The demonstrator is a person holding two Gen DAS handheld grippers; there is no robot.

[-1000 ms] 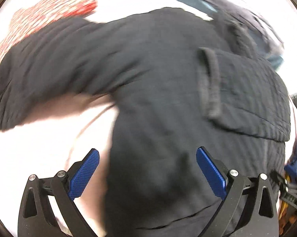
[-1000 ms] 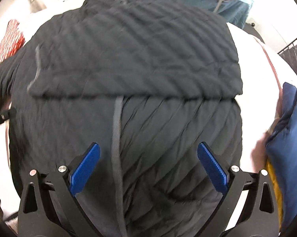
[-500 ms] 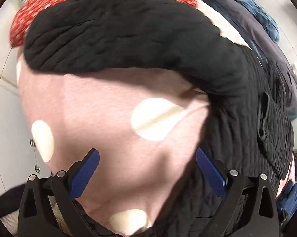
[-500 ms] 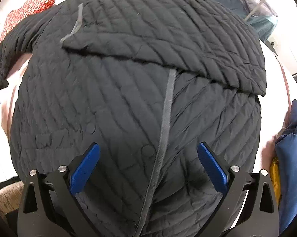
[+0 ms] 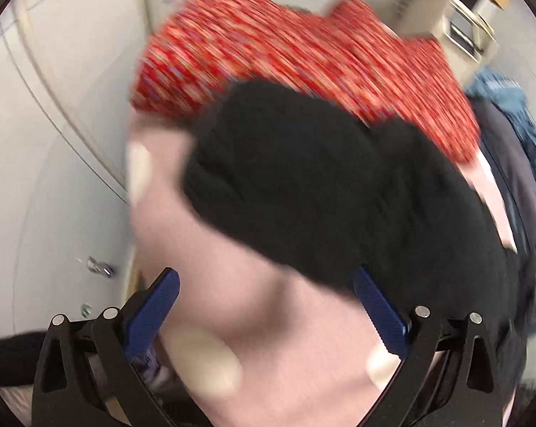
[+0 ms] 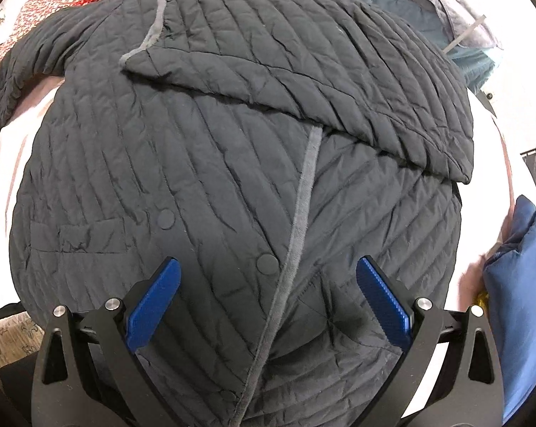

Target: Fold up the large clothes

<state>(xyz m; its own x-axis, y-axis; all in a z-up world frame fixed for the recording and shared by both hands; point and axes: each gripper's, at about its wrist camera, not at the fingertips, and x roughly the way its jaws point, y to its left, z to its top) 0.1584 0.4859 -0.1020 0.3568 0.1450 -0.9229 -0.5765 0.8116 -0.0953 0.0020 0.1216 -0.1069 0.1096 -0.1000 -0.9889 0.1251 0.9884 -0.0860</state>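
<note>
Quilted dark jacket [image 6: 214, 185] is spread flat on the pink spotted sheet [image 5: 268, 338], one sleeve folded across its chest. Right claw [image 6: 268, 302] hovers over its hem, released and holding nothing. Left claw [image 5: 264, 313] – also released – sits near the other sleeve [image 5: 303, 185], just this side of the red patterned garment [image 5: 285, 57] – blurry though.

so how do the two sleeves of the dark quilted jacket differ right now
The folded sleeve lies across the dark quilted jacket, cuff with grey trim on the chest; the other sleeve sticks out sideways, off the body. The folded one rests on jacket fabric; the outstretched one lies on the pink bedding near the red patterned cloth. Both share the same quilted stitching.
</note>
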